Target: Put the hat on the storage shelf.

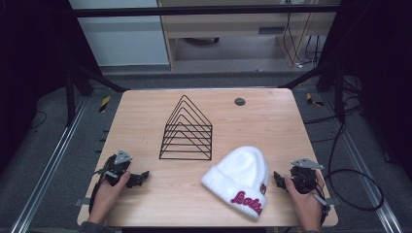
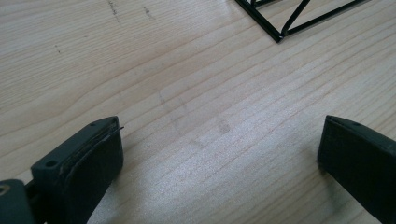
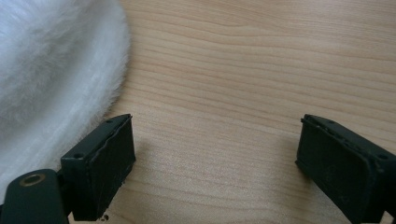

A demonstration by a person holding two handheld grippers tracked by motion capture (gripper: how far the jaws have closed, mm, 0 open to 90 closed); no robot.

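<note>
A fluffy white beanie (image 1: 242,177) with pink lettering on its cuff lies on the wooden table (image 1: 272,121) at the front right. Behind it, near the middle, stands a black wire rack (image 1: 187,132) of triangular frames. My left gripper (image 1: 142,177) rests at the table's front left, open, with bare wood between its jaws (image 2: 219,154); a corner of the rack (image 2: 280,32) shows ahead of it. My right gripper (image 1: 277,178) rests at the front right, open and holding nothing (image 3: 215,158), just beside the beanie (image 3: 51,70), whose edge lies next to one jaw.
A small round dark cap (image 1: 239,101) sits in the table top near the far edge. Cables (image 1: 350,179) trail off the right side onto the floor. Metal frame bars (image 1: 97,77) stand behind the table.
</note>
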